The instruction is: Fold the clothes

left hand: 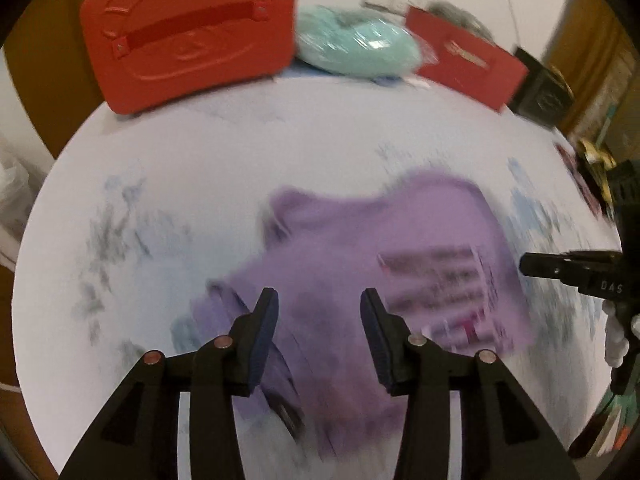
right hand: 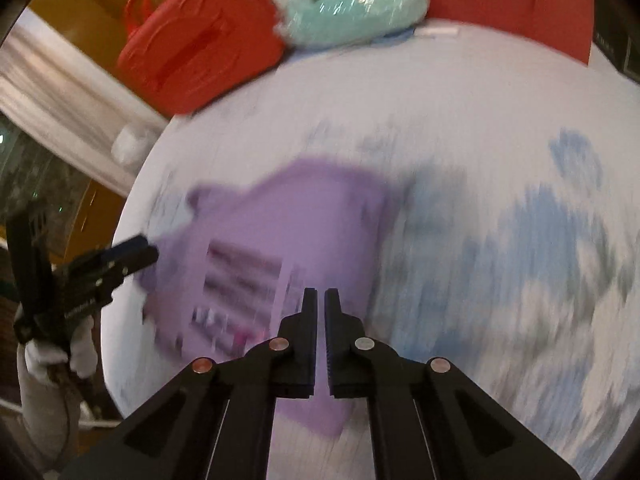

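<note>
A purple garment point(left hand: 360, 264) with a printed patch lies spread on the round white table point(left hand: 240, 140); both views are motion-blurred. My left gripper point(left hand: 319, 304) is open above the garment's near part, with nothing between its fingers. It also shows at the left of the right wrist view point(right hand: 136, 254), by the garment's point(right hand: 304, 216) left edge. My right gripper point(right hand: 320, 300) is shut and empty above the garment's right part. It shows at the right edge of the left wrist view point(left hand: 532, 266), beside the garment's right edge.
At the table's far edge stand a red moulded case point(left hand: 188, 32), a mint-green wrapped bundle point(left hand: 356, 46) and a red box point(left hand: 464, 58). A dark box point(left hand: 544, 96) sits at the far right. The tablecloth point(right hand: 520, 220) has blue and grey prints.
</note>
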`<state>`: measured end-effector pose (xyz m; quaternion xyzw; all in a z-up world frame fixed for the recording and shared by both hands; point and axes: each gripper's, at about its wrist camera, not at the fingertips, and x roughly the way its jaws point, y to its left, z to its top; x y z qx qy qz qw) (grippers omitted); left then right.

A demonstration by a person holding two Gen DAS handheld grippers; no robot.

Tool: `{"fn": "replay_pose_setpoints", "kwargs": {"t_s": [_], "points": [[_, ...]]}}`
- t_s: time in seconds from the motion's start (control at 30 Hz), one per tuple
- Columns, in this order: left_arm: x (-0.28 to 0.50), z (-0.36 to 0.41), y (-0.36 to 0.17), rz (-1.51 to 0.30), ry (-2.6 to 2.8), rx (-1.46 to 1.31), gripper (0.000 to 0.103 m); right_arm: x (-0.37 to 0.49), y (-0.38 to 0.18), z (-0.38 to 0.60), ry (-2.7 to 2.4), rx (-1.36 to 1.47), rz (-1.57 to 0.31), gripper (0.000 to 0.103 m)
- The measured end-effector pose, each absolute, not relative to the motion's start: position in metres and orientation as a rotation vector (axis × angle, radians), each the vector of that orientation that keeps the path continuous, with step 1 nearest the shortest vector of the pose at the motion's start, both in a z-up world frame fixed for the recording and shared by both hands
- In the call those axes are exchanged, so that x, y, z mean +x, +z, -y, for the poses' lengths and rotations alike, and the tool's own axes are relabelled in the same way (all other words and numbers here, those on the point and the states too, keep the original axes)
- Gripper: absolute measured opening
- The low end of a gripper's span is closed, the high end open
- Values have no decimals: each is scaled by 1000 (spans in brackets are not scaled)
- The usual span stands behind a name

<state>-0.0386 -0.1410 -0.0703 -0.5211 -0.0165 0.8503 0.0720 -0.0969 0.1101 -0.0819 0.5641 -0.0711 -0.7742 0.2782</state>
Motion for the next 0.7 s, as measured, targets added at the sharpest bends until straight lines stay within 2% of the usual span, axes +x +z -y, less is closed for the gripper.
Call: {"fn": "replay_pose_setpoints", "kwargs": {"t_s": [0.27,0.43,0.5,0.7], "points": [[-1,132,-118,-48,2478,-1733,45,-52,-115,-99,-1989,1589,110,2],[6,138,-112,-44,2510,-1720,46,-47,-112,-115,-2003,1611,144,1],[11,139,-102,-43,2542,-1690,46,-44,-105,-118,-2025,1598,139,4],[10,132,-91,29,2589,-1639,46,-42,-95,-98,-2000,1479,216,5]]}}
